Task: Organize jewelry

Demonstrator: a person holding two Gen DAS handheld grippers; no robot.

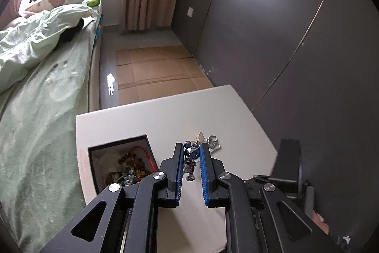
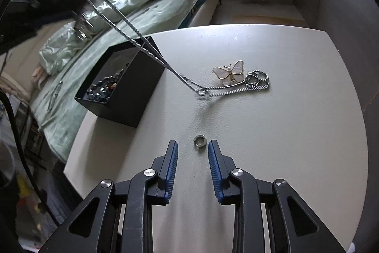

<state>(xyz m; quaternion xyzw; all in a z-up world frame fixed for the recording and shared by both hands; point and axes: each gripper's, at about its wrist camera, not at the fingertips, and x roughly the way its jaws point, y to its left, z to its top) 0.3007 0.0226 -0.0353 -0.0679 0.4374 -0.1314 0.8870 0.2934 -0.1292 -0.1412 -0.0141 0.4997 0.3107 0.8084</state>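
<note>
Standing beside green bed [image 1: 42,110], white table [image 2: 260,134], grey wall [image 1: 284,39]

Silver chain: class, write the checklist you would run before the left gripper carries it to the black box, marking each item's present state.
1. Left gripper grips chain: ok.
2. Chain fully off the table: not ok, its end lies there.
3. Chain free of butterfly brooch and rings: cannot tell.
4. Box open: ok.
5. Right gripper clear of the path: ok, open by a small ring.
</note>
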